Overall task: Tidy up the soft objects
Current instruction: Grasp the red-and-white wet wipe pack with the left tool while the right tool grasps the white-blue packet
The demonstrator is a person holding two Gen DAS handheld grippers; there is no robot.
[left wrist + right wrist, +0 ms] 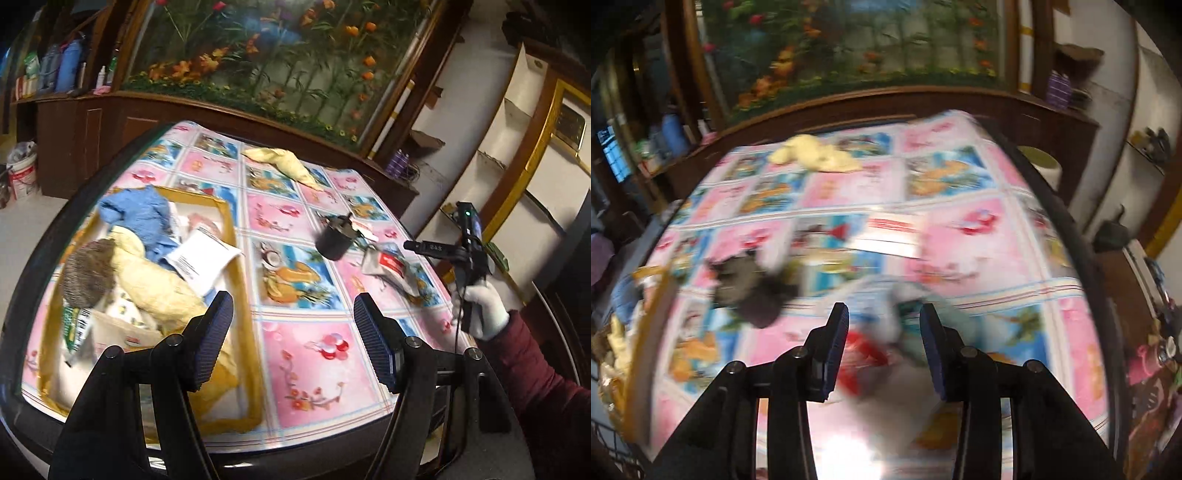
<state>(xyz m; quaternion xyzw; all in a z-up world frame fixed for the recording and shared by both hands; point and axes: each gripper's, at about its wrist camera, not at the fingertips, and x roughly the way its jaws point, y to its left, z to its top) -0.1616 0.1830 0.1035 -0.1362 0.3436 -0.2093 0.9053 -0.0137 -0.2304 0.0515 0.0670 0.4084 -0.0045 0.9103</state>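
Yellow-rimmed fabric basket (pixel 229 236): sat at the tabletop's left edge, stuffed with a blue cloth (pixel 140 214), cream cloth and papers.
Cream-yellow cloth (pixel 284 162): lay crumpled near the tabletop's far edge.
Dark fuzzy object (pixel 334 242): blurred, above the glossy pink floral tablecloth (pixel 306 354).
White-and-red soft pouch (pixel 391 267): lay near the right edge.
Left gripper (pixel 291 339): released, nothing between its pads.
Right gripper (pixel 882 354): parted over the pouch, not pressing it.

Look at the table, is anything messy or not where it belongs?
Yes. A yellow cloth lies crumpled at the far edge, a dark sock and a red-and-white packet sit loose, outside the basket.
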